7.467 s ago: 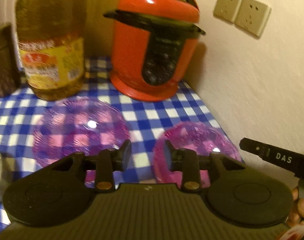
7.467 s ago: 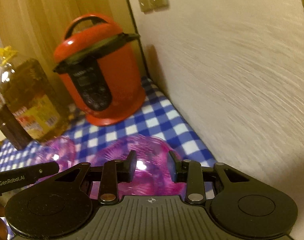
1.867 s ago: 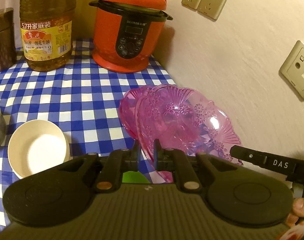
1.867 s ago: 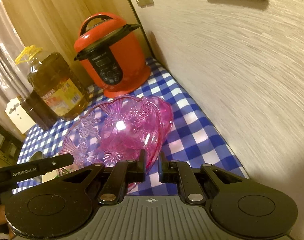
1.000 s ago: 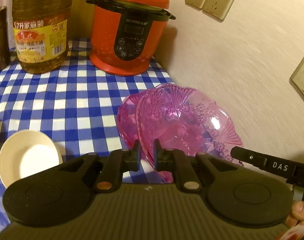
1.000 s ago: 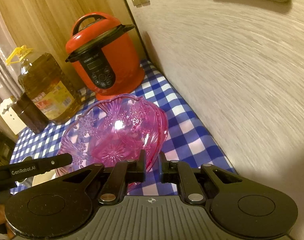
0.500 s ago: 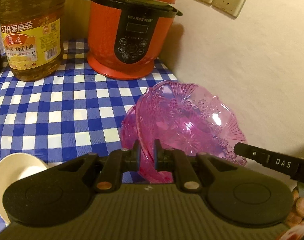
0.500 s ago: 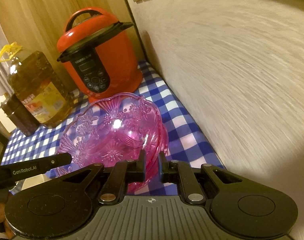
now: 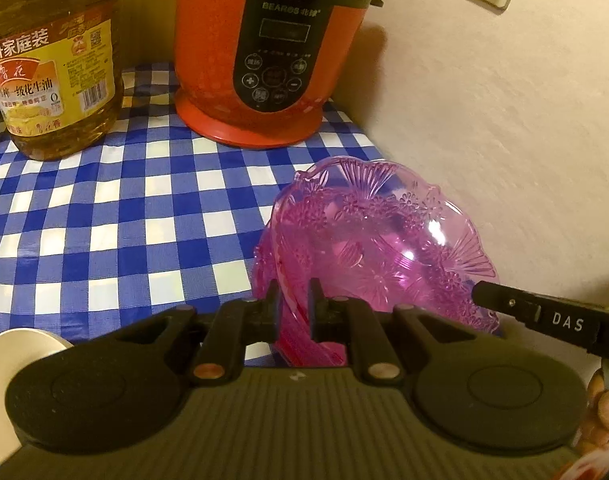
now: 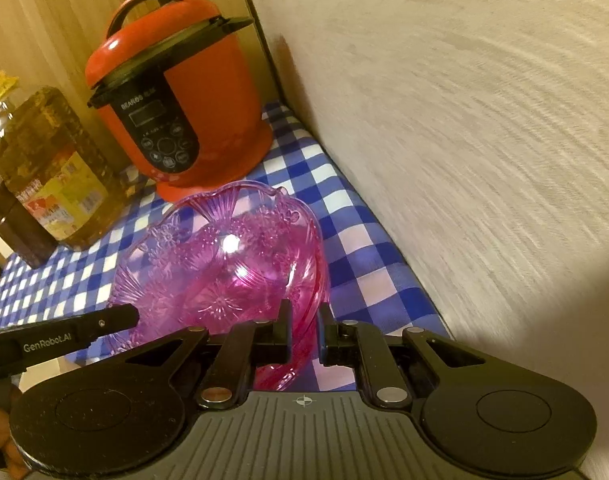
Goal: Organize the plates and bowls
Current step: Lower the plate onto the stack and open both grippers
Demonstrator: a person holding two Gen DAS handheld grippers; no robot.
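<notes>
Two pink see-through patterned bowls are nested one inside the other, and both grippers hold the pair. My left gripper is shut on the left rim. My right gripper is shut on the right rim of the pink bowls. The stack hangs tilted low over the blue-and-white checked tablecloth, close to the wall. Whether its bottom touches the cloth is hidden by the grippers. A small cream bowl sits at the lower left, partly behind the left gripper's body.
A red electric pressure cooker stands at the back by the wall. A large bottle of cooking oil is left of it, with a dark jar beside that. The textured wall with sockets runs along the right. A person's fingers show at the lower right.
Both grippers have carried the nested pink bowls forward toward the cooker and lower toward the cloth. The cooker and oil bottle look larger, and the cream bowl has slid toward the lower left corner.
</notes>
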